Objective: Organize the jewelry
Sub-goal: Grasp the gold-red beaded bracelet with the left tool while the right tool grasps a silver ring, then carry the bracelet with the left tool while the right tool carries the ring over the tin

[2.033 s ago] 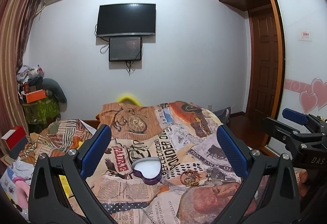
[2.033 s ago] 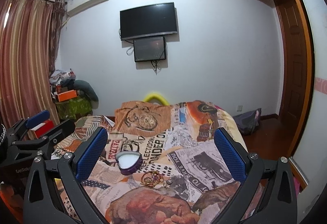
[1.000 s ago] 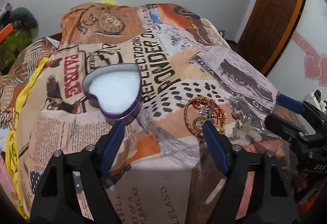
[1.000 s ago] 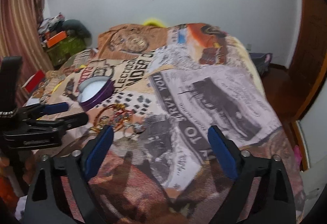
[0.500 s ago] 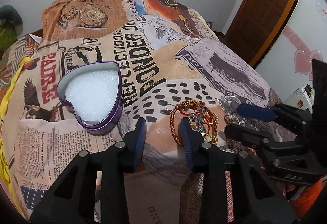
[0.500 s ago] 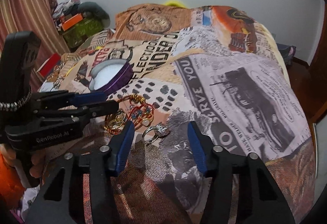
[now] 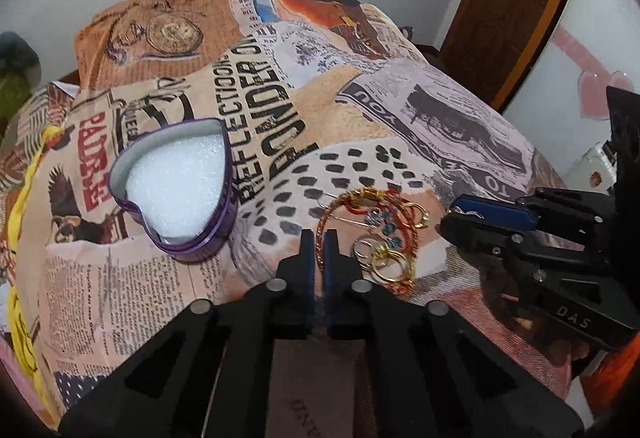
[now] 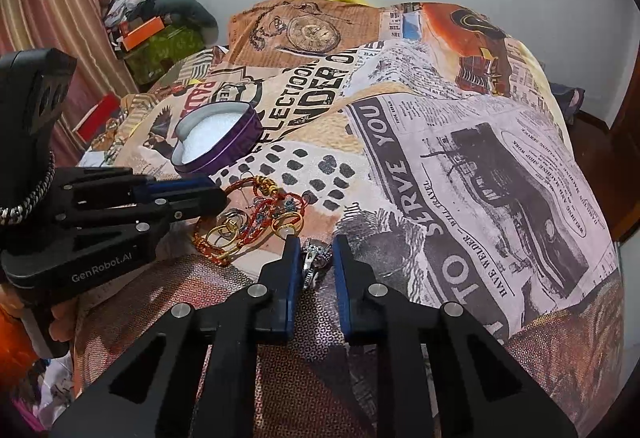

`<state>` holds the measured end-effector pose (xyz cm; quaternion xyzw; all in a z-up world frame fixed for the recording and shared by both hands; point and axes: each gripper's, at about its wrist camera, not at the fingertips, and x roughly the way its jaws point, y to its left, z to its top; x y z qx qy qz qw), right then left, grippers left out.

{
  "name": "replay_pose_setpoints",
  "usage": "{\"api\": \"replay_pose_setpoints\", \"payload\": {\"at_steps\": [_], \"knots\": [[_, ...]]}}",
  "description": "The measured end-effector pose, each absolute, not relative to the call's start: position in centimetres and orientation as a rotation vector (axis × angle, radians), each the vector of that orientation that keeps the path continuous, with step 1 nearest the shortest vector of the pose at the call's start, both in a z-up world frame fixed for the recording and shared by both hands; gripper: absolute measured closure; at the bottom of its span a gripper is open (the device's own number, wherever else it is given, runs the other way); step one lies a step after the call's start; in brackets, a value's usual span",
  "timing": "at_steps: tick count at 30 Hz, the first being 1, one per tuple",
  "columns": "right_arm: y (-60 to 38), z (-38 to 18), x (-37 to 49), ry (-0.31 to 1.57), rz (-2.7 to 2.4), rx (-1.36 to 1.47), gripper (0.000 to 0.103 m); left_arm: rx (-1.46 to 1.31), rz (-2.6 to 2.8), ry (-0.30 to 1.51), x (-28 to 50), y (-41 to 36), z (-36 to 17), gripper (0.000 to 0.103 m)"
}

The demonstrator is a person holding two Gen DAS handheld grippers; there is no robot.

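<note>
Pinching with both tools, we are clamping the left gripper (image 7: 319, 251) on the thin, springy bracelet's (image 7: 366, 236) rim and the right gripper (image 8: 316, 258) on the small, slippery silver ring (image 8: 316, 256), both lying on the bedspread (image 8: 460, 158) near the heart tin (image 7: 176, 182).

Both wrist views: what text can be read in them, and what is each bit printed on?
"GenRobot.AI": left gripper body.
"DAS": right gripper body, rest cut off.
"SERVE YOU" and "TO": bedspread, black band.
"PADRE": bedspread, red letters.
"REFLECTION…" and "PONDER ON": bedspread, partly cut by folds.
"HAVE WELDER - WILL TRAVEL": bedspread, beside the band.
Fine newsprint columns: too small to read.
Tin: no readable text.
</note>
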<state>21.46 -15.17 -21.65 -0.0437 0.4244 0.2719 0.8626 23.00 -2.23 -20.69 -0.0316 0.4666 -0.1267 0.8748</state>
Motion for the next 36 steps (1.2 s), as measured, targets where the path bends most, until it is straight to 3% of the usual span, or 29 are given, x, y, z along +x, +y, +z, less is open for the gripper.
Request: {"api": "replay_pose_setpoints", "payload": {"at_steps": [19,36], "knots": [[-15.5,-18.2,18.9,0.794,0.547,-0.069,0.088,-0.103,-0.246,0.845,20.0,-1.1,-15.7,0.102],[-11.6,-14.4,19.2,0.681,0.577,-0.080,0.088,-0.155,-0.110,0.715,18.8,6.1,-12.3,0.102]]}}
